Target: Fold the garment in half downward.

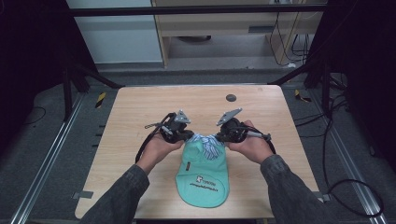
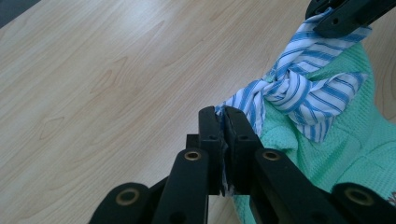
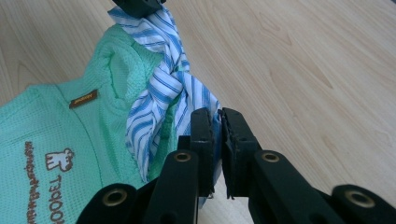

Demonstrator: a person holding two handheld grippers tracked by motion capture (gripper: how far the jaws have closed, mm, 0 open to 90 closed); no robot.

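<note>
A mint-green bib (image 1: 202, 179) lies flat on the wooden table (image 1: 140, 121), its printed end toward the near edge. Two blue-and-white striped ties (image 1: 208, 144) at its top are crossed into a knot (image 2: 285, 91) (image 3: 172, 79). My left gripper (image 1: 188, 136) (image 2: 223, 113) is shut on the end of one striped tie (image 2: 243, 105). On the other side of the knot, my right gripper (image 1: 220, 136) (image 3: 218, 115) is shut on the other striped tie's end (image 3: 205, 100). The green fabric (image 2: 369, 140) (image 3: 56, 121) lies under the knot.
A small dark round disc (image 1: 230, 97) is set in the tabletop at the far right. Bare wood spreads around the bib. Beyond the table's far edge is grey floor with cables (image 1: 341, 140) and a black frame (image 1: 196, 9).
</note>
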